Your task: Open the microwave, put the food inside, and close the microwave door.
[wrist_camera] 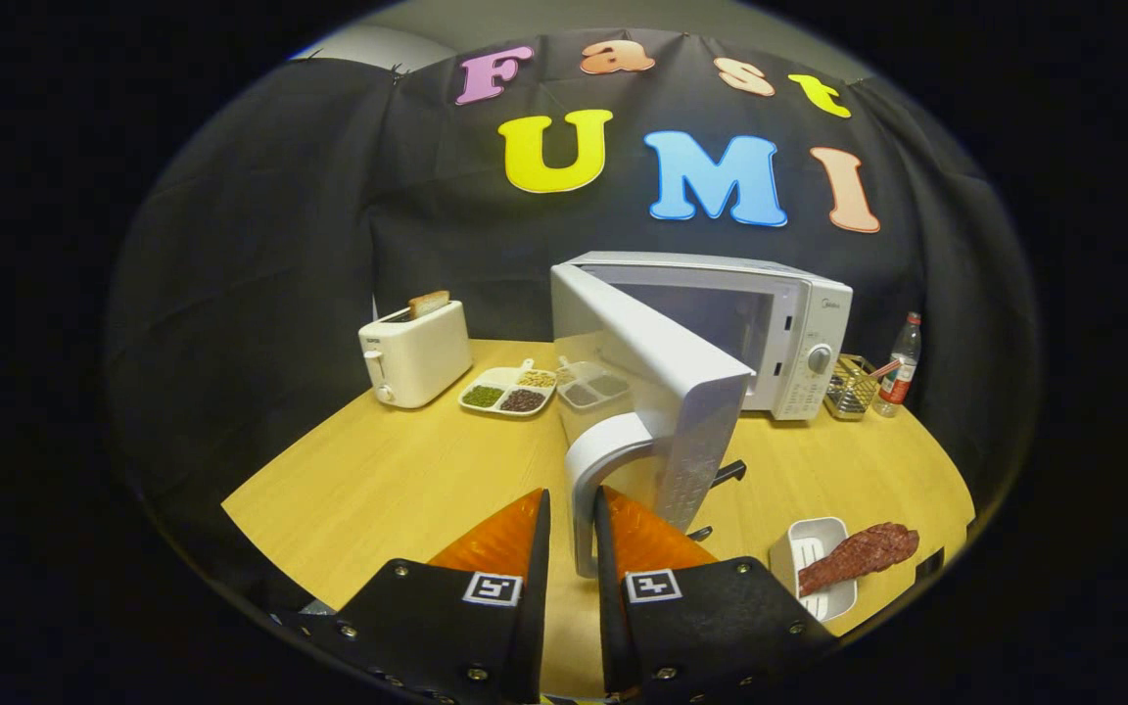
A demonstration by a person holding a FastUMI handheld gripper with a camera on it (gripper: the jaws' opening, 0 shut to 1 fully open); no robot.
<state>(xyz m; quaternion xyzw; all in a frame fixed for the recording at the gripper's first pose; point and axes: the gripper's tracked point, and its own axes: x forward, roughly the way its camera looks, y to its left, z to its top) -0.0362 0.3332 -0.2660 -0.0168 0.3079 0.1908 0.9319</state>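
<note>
So the gripper (572,509) sits right down front with its two fingers pinched onto the door handle (591,480) of the microwave (779,333), handle squeezed in the narrow gap between them. The door (657,392) is swung wide open toward the gripper, so it's mostly the inner face and edge that show.

Just off to the right of the fingers, near the table's front edge, there's a small white tray (812,548) with the food (858,556) lying across it, a reddish-brown slab that looks like meat, sticking out past the tray's rim. It's on the wooden table (398,480), outside the oven.

Further back on the left is a white toaster (415,354) with a slice of bread (429,304) poking out the top, and beside it a divided dish (508,390) of beans or grains. Right of the microwave there's a wire basket (850,387) and a bottle (901,364) against the black cloth wall (260,255).
</note>
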